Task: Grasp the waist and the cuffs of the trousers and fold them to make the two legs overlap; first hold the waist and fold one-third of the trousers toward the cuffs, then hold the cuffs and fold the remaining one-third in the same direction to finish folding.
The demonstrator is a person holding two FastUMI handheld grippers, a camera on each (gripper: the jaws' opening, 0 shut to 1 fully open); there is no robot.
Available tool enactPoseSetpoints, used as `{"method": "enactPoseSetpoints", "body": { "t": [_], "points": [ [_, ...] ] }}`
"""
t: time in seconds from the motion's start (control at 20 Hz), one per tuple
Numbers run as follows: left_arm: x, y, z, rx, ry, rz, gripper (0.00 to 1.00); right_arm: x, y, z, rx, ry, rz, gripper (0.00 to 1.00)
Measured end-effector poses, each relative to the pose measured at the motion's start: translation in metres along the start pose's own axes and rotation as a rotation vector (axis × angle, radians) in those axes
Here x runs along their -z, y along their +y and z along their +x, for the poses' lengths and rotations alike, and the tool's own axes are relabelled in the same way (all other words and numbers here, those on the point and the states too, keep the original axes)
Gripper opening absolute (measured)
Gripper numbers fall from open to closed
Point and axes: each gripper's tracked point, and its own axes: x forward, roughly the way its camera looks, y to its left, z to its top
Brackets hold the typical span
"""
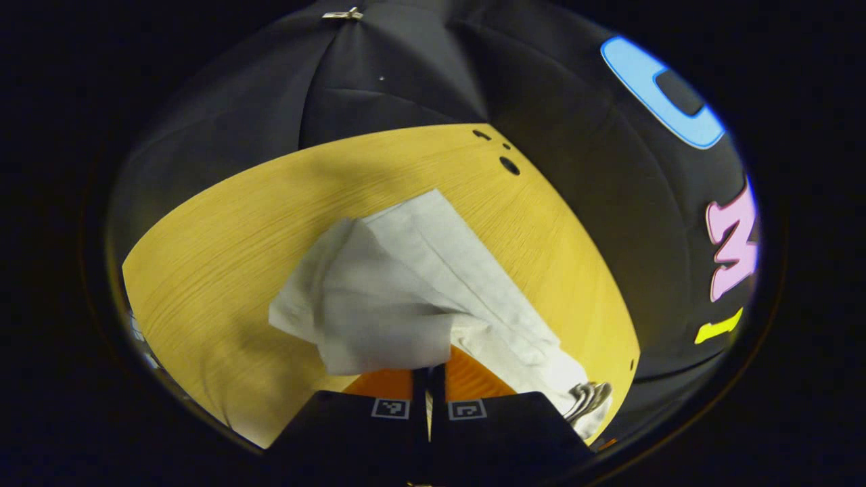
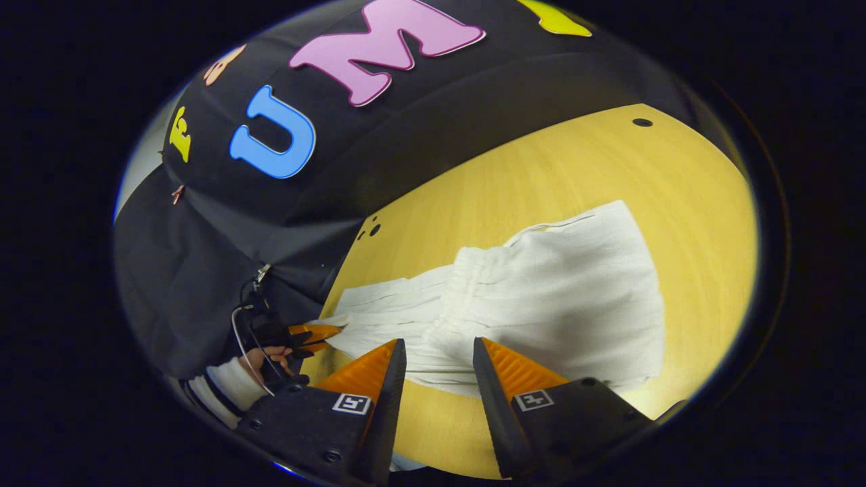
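Note:
White trousers lie on the yellow wooden table. In the left gripper view one end of the cloth is lifted and drapes over my left gripper, whose fingers are pressed together on it. In the right gripper view the trousers show a gathered elastic waist lying folded over the legs. There the left gripper pinches the far narrow end at the table's edge. My right gripper stands open just above the trousers' near edge, with nothing between its fingers.
A hand with a striped sleeve holds the left gripper at the table's left edge. Small dark holes mark the tabletop's far corner, and another hole sits near the far edge. Bare wood lies beyond the trousers.

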Motion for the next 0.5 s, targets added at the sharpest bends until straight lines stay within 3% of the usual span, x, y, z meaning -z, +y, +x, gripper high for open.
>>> {"method": "enactPoseSetpoints", "body": {
  "t": [0.25,0.3,0.35,0.5],
  "points": [
    [-0.019,-0.060,-0.020,0.082,-0.091,0.094,0.06,-0.025,-0.046,-0.042,0.077,-0.071,0.088,0.62],
    [-0.017,-0.076,-0.025,0.110,-0.104,0.129,0.06,-0.032,-0.053,-0.051,0.089,-0.094,0.104,0.51],
    [-0.015,-0.092,-0.028,0.137,-0.114,0.165,0.06,-0.039,-0.059,-0.060,0.097,-0.115,0.116,0.62],
    [-0.004,-0.136,-0.039,0.202,-0.152,0.281,0.06,-0.055,-0.072,-0.076,0.118,-0.164,0.141,0.62]
  ]
}}
